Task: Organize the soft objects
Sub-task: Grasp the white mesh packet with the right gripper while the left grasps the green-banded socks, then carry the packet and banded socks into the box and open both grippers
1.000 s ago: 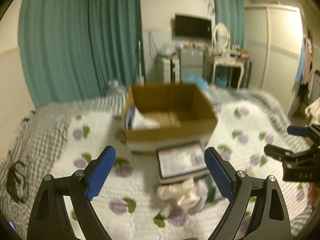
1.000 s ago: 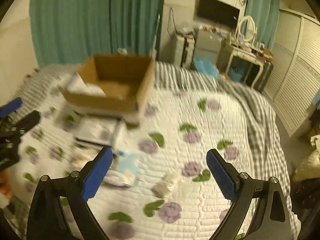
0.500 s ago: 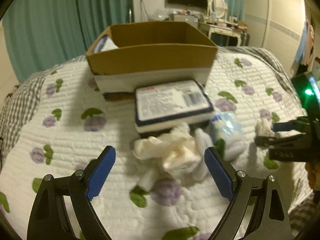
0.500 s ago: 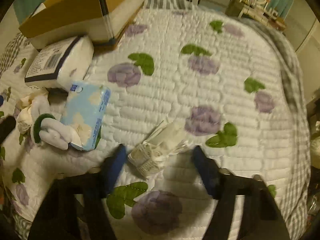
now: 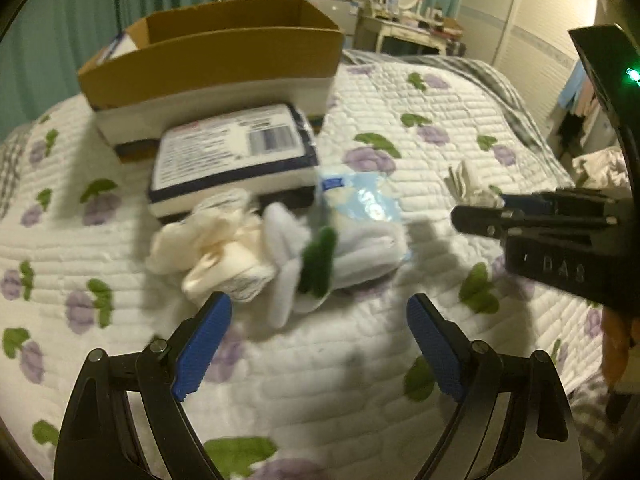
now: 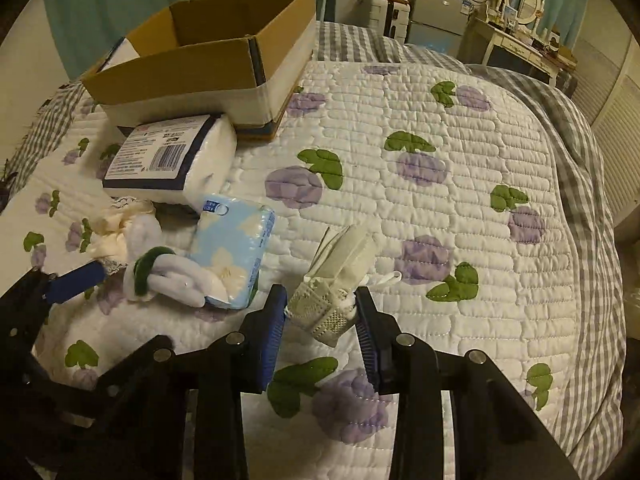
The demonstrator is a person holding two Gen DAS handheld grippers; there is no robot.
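Starting at the left: left gripper (image 5: 318, 340) hangs wide open and empty, the white sock bundle (image 5: 304, 248) just ahead between its jaws. Right gripper (image 6: 320, 320) has narrowed onto the mesh pouch (image 6: 336, 280); contact cannot be confirmed. Pouch's long axis runs forward-right, away from the cardboard box (image 6: 208, 56) at far left.

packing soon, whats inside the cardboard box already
Only a white item with a blue edge shows, leaning at the far left corner of the cardboard box. The near walls hide the floor, so anything else inside cannot be seen.
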